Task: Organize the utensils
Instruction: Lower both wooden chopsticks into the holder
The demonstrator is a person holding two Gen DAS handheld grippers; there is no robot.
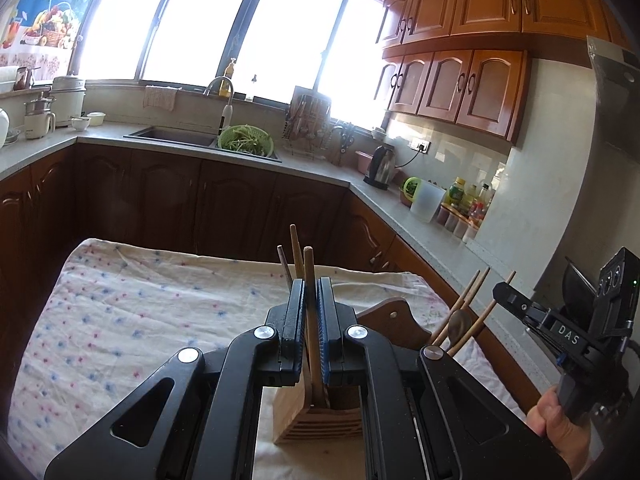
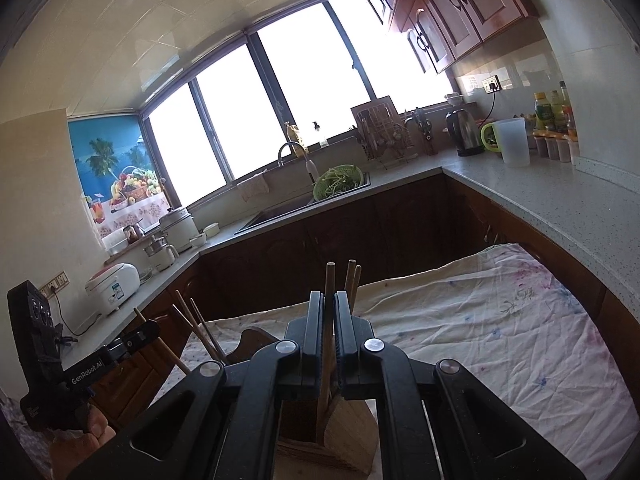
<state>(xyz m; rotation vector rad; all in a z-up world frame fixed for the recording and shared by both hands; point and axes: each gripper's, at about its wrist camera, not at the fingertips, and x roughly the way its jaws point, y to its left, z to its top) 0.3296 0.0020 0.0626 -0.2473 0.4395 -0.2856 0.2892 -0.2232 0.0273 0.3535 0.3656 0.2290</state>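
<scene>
My left gripper [image 1: 310, 288] is shut on a wooden utensil handle [image 1: 309, 264] that stands upright in a slotted wooden holder [image 1: 316, 412] on the cloth-covered table [image 1: 140, 304]. Two more handles [image 1: 295, 248] rise behind it. My right gripper [image 2: 329, 300] is shut on another wooden handle [image 2: 329, 280] standing in a wooden holder [image 2: 344, 428], with two handles [image 2: 354, 276] beside it. The right gripper also shows in the left wrist view [image 1: 516, 300], near several wooden utensils [image 1: 464, 312]. The left gripper shows in the right wrist view [image 2: 140, 332].
A wooden board or chair back [image 1: 394, 316] sits between the holders. The kitchen counter [image 1: 404, 208] wraps around with a sink [image 1: 176, 134], a green colander [image 1: 246, 140], a kettle [image 1: 382, 166], a white jug [image 1: 427, 202] and bottles [image 1: 468, 200].
</scene>
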